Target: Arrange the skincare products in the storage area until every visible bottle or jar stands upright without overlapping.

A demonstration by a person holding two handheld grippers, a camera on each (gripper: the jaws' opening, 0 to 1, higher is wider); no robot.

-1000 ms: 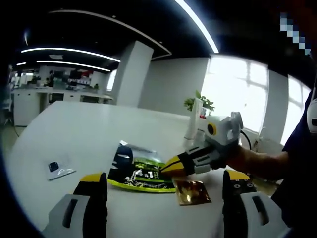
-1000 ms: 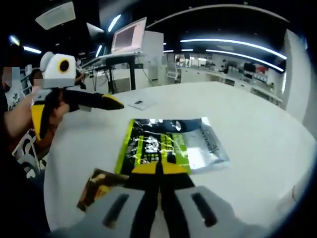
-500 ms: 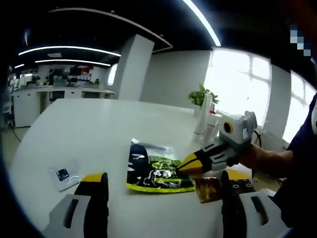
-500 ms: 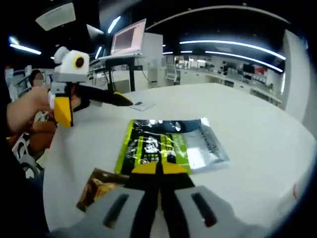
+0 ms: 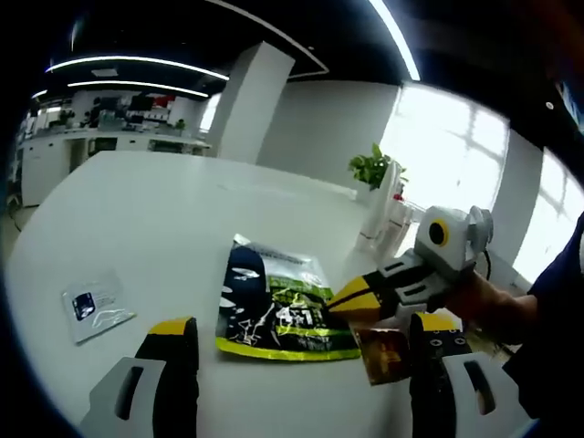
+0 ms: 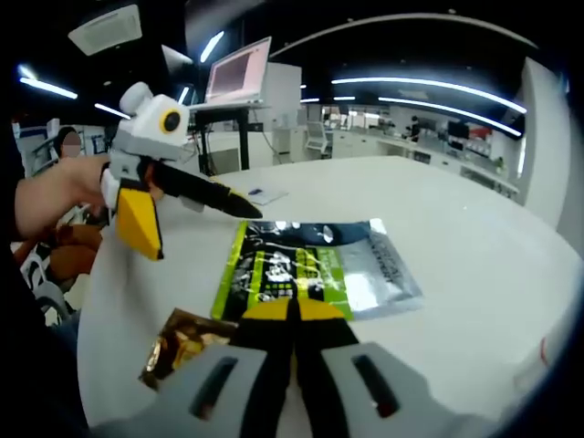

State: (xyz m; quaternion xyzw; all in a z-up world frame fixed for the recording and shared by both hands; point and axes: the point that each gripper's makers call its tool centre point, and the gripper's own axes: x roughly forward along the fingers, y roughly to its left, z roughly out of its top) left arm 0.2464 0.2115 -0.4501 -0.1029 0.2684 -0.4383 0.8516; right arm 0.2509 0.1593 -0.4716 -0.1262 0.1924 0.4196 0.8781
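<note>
A green and black pouch (image 5: pixel 278 306) (image 6: pixel 301 266) lies flat on the white round table (image 5: pixel 146 210) (image 6: pixel 456 210). My right gripper (image 6: pixel 292 312) (image 5: pixel 336 306) is shut, and its yellow tips rest on the pouch's near edge. A gold-brown sachet (image 5: pixel 381 354) (image 6: pixel 182 347) lies just beside that gripper. My left gripper (image 5: pixel 301 342) (image 6: pixel 203 233) is open with nothing between its fingers; it hovers over the table near the pouch's far left corner. Tall white bottles (image 5: pixel 379 219) stand upright at the table's far side.
A small white sachet with a dark square (image 5: pixel 91 306) (image 6: pixel 258 192) lies apart from the pouch. A potted plant (image 5: pixel 370 169) stands behind the bottles. A laptop on a stand (image 6: pixel 239 68) is beyond the table. A person's hand (image 6: pixel 55 196) holds the left gripper.
In the right gripper view, the left gripper has come closer to the pouch. The left gripper view has shifted with that hand. The right gripper and the pouch stay put.
</note>
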